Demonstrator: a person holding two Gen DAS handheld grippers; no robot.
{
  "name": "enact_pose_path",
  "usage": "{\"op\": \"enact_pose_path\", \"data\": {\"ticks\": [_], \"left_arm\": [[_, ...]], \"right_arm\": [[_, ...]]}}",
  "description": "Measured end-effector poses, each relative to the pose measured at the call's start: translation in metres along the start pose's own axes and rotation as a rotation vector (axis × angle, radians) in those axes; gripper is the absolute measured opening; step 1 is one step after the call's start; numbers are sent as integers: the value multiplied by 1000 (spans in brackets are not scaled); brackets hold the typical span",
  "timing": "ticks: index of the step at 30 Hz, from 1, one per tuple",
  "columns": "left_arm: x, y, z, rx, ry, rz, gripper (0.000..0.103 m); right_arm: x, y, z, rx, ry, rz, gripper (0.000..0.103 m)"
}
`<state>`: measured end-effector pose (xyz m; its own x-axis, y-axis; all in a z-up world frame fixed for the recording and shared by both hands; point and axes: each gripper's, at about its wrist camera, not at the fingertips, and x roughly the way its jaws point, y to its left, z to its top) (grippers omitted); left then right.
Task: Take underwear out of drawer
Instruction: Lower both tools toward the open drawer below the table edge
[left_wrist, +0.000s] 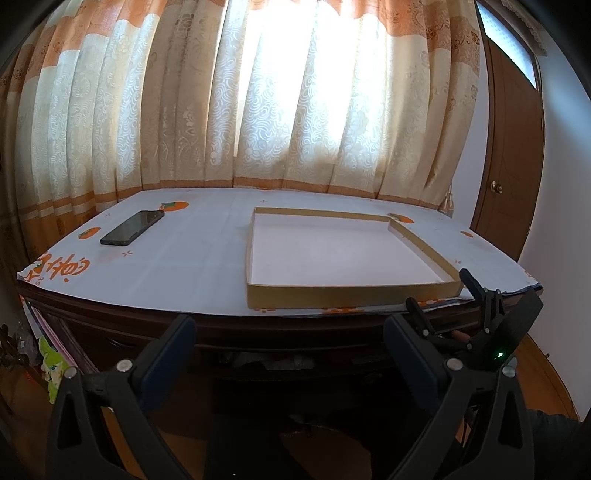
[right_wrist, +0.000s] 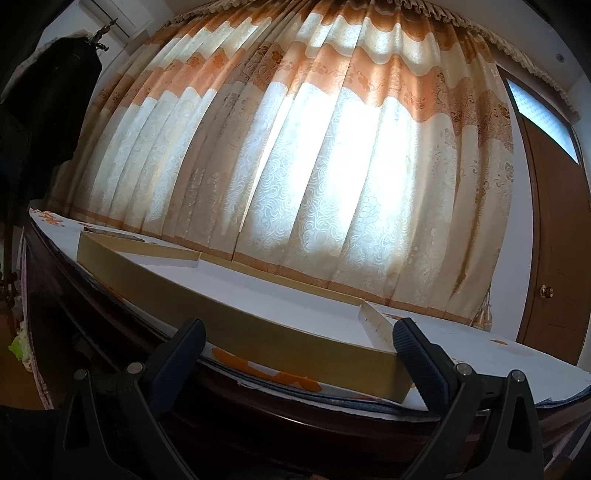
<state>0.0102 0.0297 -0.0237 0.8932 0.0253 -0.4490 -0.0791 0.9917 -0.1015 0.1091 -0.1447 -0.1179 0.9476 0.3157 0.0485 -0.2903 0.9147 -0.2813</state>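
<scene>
A room with orange and cream curtains (left_wrist: 229, 110) drawn over a bright window, and a brown door (left_wrist: 517, 177) far right. In front of the curtains stands a dark wooden desk (left_wrist: 258, 332) under a white cloth (left_wrist: 199, 258) printed with orange fruit.

Ahead of the left gripper (left_wrist: 288, 354) and to its left, a black phone (left_wrist: 132, 228) lies on the cloth. Ahead and slightly right sits a shallow, empty cardboard tray (left_wrist: 351, 293).

Below the desk edge, just beyond the left gripper, is a dark gap where pale fabric (left_wrist: 266, 360) shows dimly; this may be the drawer with the underwear, but it is too dark to be sure. Nothing appears taken out yet, so the task seems barely begun.

The left gripper is held level, low before the desk, fingers spread wide, holding nothing. The right gripper (right_wrist: 299, 354) points at the tray's near right corner, tilted slightly, also wide apart and empty.
</scene>
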Motion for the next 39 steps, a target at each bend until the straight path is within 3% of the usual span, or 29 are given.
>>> {"op": "enact_pose_path", "data": {"ticks": [6, 12, 39], "left_arm": [[0, 1, 0, 2, 0, 3, 103], [1, 0, -3, 3, 6, 4, 103], [1, 2, -3, -7, 22, 3, 103]], "right_arm": [[-7, 0, 0, 0, 24, 3, 102], [-5, -11, -3, 95, 102, 12, 102], [-29, -7, -5, 77, 213, 50, 102]]}}
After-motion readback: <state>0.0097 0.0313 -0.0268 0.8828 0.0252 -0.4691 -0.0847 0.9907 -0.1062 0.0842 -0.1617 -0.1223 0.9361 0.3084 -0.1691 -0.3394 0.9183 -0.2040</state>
